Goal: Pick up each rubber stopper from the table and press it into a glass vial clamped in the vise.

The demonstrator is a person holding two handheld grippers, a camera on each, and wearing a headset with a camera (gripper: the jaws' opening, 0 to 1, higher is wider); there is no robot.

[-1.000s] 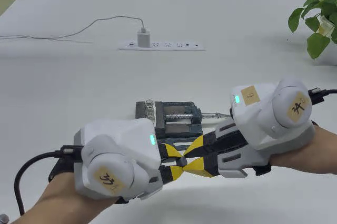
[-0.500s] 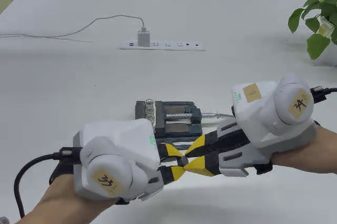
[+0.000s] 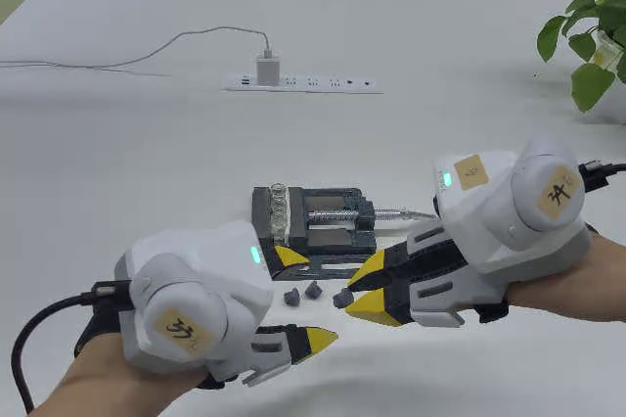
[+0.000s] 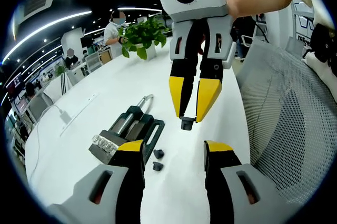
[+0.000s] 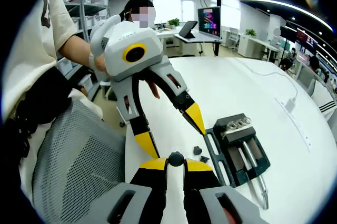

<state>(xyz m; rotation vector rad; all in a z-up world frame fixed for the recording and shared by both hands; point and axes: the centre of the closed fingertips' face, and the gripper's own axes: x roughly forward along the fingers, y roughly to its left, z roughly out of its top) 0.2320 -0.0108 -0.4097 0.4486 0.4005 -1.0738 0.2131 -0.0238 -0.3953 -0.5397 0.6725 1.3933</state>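
Count on the white worktop (image 3: pixel 117 162): one vise (image 3: pixel 337 233), three glass vials (image 3: pixel 279 209) as far as the row can be resolved, and three rubber stoppers, two loose and one held. The vials stand upright in a row, clamped at the 9 o'clock end of the vise in the head view. The two loose stoppers (image 3: pixel 291 296) lie on the worktop just beside each other, at 6 o'clock of the vise and near its front edge. The right gripper (image 3: pixel 347 297) has its fingers pressed together on the held stopper (image 3: pixel 341 298), which protrudes from the yellow tips. In the right gripper view this dark, round stopper (image 5: pixel 175 158) sits between the two fingertips (image 5: pixel 152 164). In the head view the held stopper is at 3 o'clock of the loose pair, just beside it. The left gripper (image 3: pixel 304 299) has its fingers spread wide and pinches nothing. In the left gripper view the loose pair (image 4: pixel 158 153) lies between the spread fingers, closer to the 9 o'clock finger (image 4: pixel 130 148), and the right gripper enters from 12 o'clock with the held stopper (image 4: pixel 186 124) at its tips. A power strip (image 3: pixel 313 84) with one charger (image 3: pixel 267 69) plugged in lies at 12 o'clock of the vise, well apart. A plant (image 3: pixel 587 35) stands at 2 o'clock.
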